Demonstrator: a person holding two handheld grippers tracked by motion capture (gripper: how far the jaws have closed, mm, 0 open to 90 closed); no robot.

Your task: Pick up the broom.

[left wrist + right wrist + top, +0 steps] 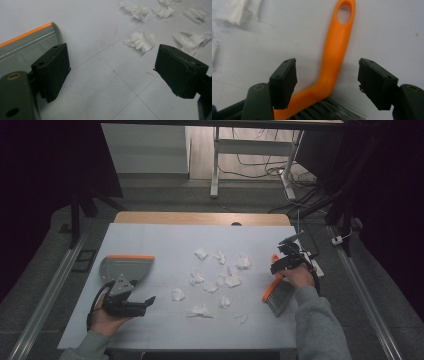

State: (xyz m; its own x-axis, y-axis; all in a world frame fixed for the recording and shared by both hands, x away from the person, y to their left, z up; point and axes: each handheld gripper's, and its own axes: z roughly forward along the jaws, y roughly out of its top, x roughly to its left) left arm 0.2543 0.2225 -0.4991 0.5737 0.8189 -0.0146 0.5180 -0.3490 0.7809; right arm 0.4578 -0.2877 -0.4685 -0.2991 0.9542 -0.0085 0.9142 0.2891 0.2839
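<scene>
brush (pixel 334 50): orange handle, grey bristles, lower right of the high view
dustpan (pixel 126 267): grey with an orange edge, left
paper scraps (pixel 215 277): white, centre
table (pixel 165 237): pale grey
grippers: black jaws

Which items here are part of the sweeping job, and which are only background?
Part of the job: orange-handled brush between the open jaws of the right hand-held gripper; dustpan beside the left hand-held gripper; crumpled paper scraps.

Background: desk legs and floor cables beyond the table.

White table top (pixel 150 236), wooden edge (pixel 200 218) behind it, cables (pixel 260 167) on the floor
</scene>
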